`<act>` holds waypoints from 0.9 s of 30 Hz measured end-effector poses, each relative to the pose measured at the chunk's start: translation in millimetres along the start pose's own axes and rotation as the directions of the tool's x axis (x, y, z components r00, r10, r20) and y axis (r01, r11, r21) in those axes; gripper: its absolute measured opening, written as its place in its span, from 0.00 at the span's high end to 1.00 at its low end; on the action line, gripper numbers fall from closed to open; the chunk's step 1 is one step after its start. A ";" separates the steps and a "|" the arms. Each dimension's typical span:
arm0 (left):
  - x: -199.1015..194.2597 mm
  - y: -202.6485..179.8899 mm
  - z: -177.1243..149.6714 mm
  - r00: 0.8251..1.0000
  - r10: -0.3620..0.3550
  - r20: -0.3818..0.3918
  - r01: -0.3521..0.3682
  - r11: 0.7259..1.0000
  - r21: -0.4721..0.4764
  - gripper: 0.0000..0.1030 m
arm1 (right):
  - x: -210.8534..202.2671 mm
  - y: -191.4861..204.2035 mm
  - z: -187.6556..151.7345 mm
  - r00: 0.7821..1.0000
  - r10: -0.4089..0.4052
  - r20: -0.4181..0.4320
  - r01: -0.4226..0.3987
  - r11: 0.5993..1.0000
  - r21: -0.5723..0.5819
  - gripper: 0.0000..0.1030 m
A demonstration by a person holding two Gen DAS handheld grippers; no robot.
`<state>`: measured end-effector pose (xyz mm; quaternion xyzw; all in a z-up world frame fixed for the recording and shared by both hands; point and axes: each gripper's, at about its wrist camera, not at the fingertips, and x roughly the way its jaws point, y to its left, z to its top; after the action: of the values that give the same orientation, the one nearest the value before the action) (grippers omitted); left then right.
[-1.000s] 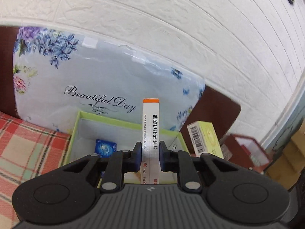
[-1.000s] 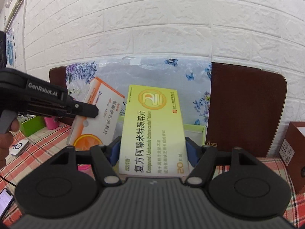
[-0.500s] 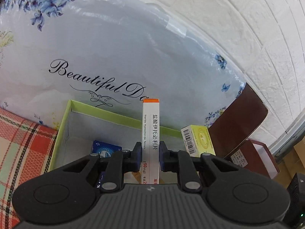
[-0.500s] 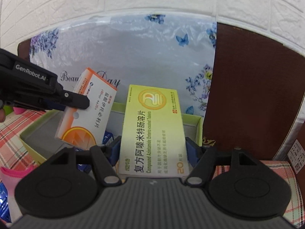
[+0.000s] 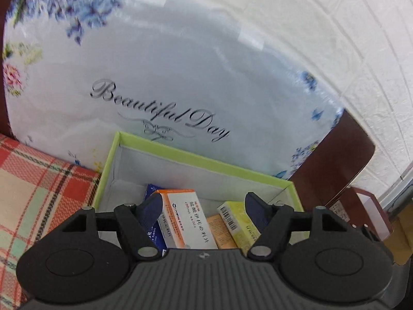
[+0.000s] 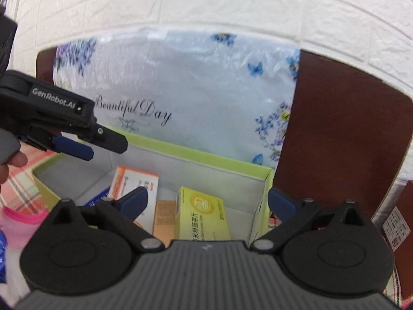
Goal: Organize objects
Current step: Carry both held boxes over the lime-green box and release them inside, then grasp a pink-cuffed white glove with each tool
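Observation:
A green-rimmed open box [image 5: 196, 164] [image 6: 206, 156] stands on the table against a flowered bag. Inside lie an orange-and-white medicine box [image 5: 185, 217] [image 6: 134, 183], a yellow medicine box [image 5: 238, 219] [image 6: 204, 214], a tan box [image 5: 219, 231] [image 6: 162, 218] between them and a blue box [image 5: 152, 232]. My left gripper [image 5: 204, 204] is open and empty above the box; it also shows from the side in the right wrist view [image 6: 103, 146]. My right gripper [image 6: 207, 197] is open and empty above the yellow box.
The flowered "Beautiful Day" bag [image 5: 155, 82] leans on a white brick wall [image 6: 232, 5]. A dark brown chair back [image 6: 343, 139] stands at the right. A red plaid cloth [image 5: 33, 188] covers the table. A pink item [image 6: 23, 222] lies at the left.
Both grippers have opened. The orange-and-white box and the yellow box left the jaws and now lie in the green box.

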<state>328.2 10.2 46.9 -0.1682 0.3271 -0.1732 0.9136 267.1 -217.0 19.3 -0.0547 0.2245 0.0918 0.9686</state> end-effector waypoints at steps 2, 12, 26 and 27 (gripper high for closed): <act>-14.7 -8.3 -2.6 1.000 0.011 0.028 -0.012 1.000 0.013 0.28 | -15.5 -1.3 2.5 1.000 0.007 0.016 -0.007 1.000 0.019 0.00; -107.9 -52.0 -54.2 0.981 0.145 0.126 -0.154 0.986 0.062 0.19 | -107.6 0.3 -13.5 0.997 0.034 0.071 -0.041 0.994 0.106 0.00; -153.9 -51.0 -166.0 0.982 0.175 0.064 -0.179 0.983 0.052 0.19 | -211.1 4.9 -101.1 0.994 0.020 0.105 -0.041 0.977 0.209 0.00; -153.8 -48.0 -173.2 0.981 0.185 0.054 -0.188 0.981 0.050 0.19 | -214.1 6.0 -110.2 0.995 0.023 0.093 -0.043 0.975 0.218 0.00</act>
<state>93.1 -0.2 23.7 -0.1159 0.3139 -0.0915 0.9379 30.2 -260.2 15.8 0.0606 0.1906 0.0846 0.9761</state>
